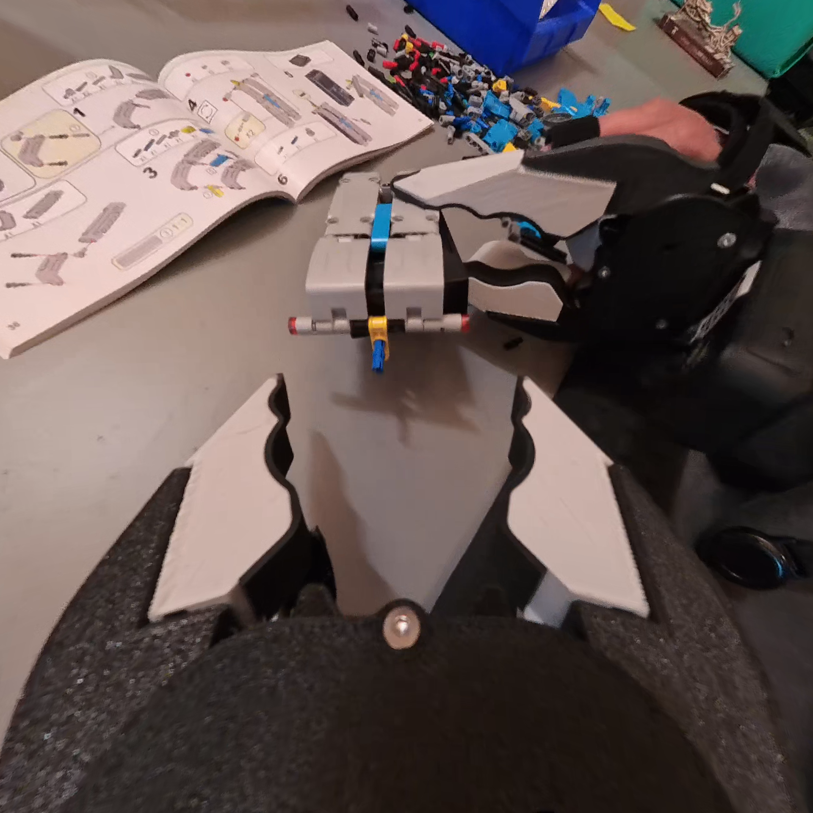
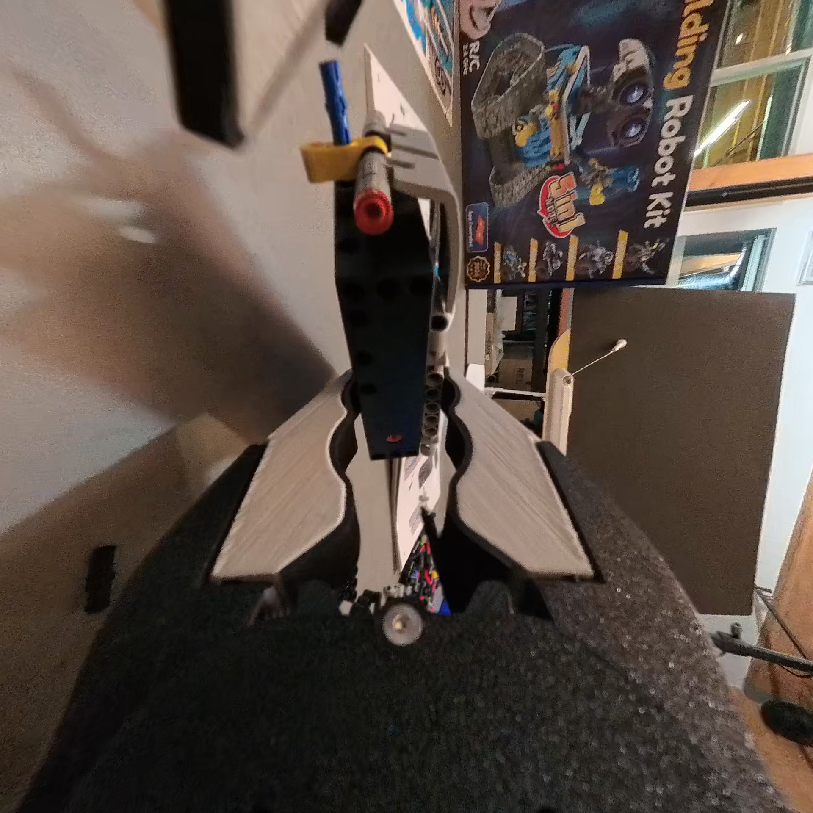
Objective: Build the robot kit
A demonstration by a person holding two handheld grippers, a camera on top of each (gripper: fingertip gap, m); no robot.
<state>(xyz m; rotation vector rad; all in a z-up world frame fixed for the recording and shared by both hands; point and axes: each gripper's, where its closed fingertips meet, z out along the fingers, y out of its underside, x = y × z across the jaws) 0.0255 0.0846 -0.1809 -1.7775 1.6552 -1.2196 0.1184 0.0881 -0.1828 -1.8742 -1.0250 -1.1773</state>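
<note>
A grey and black brick assembly (image 1: 376, 264) with a blue strip, a yellow connector and a blue pin (image 1: 378, 358) is held above the grey table (image 1: 110, 418). My right gripper (image 1: 433, 228) comes in from the right and is shut on the assembly's black side. In the right wrist view the right gripper (image 2: 398, 387) clamps the black beam (image 2: 387, 334); a red-tipped grey axle (image 2: 374, 211) and the yellow connector (image 2: 330, 160) sit at the far end. My left gripper (image 1: 402, 387) is open and empty, just below the assembly's blue pin.
An open instruction booklet (image 1: 176, 167) lies at the left. A pile of small loose bricks (image 1: 475, 97) lies behind, by a blue bin (image 1: 506, 31). A person's hand (image 1: 660, 127) holds the right gripper. A kit box (image 2: 572, 145) shows in the right wrist view. Left tips to right tips: about 10 cm.
</note>
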